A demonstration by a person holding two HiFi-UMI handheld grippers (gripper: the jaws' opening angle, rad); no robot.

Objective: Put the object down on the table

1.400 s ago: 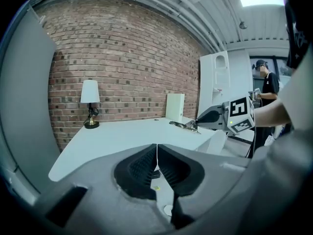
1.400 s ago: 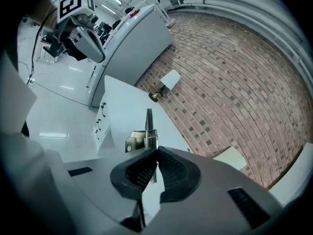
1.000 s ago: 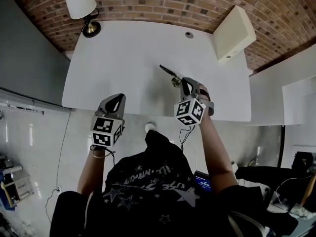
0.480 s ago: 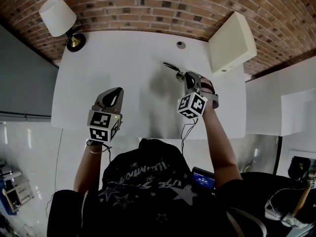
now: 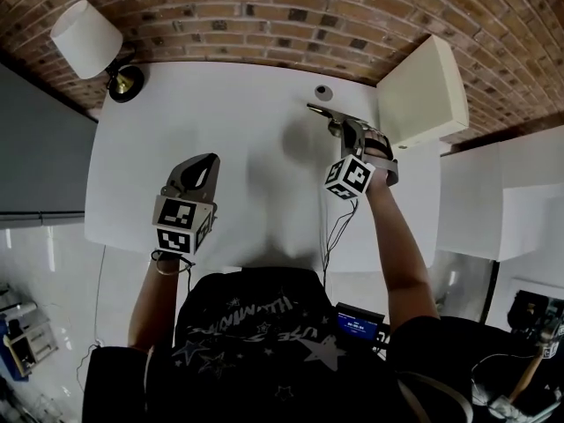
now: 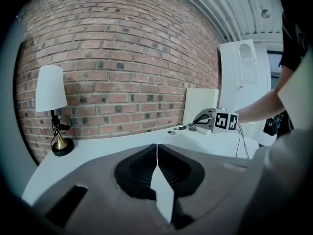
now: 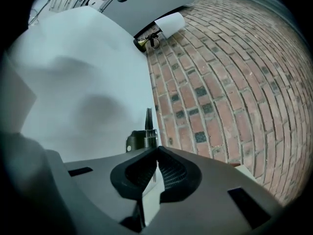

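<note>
Right gripper [image 5: 342, 130]: clamping on a metal tool [image 5: 322, 113], whose pointed tip is sticking out past the pads toward the brick wall [image 5: 264, 16].

Left gripper [image 5: 207, 159]: hanging over the near left of the table [image 5: 194, 104], jaws pressing together with nothing between them.

Tool, location: hanging over the far right part of the table, near a small round grommet [image 5: 323, 92] and just beside the cream box [image 5: 423, 91]. Whether it is touching the tabletop is not settled. Its soft shadow is falling on the table to its left, apart from it, which is suggesting that it is hanging clear.

Other items: 1 lamp [image 5: 88, 42], standing at the far left corner.

Change over the last 1 s or so:
- The right gripper is now reaching further out, having left the near-middle of the table for the far edge by the wall.
- In the right gripper view, tabletop and bricks are now filling the frame where floor and cabinets were showing.
- The clamp on the tool is looking the same.
- The left gripper is keeping much the same place.

Meaning for the task: the tool is being brought over a set-down spot but is not yet lying free on the table. Lowering and letting go are still looking outstanding.
</note>
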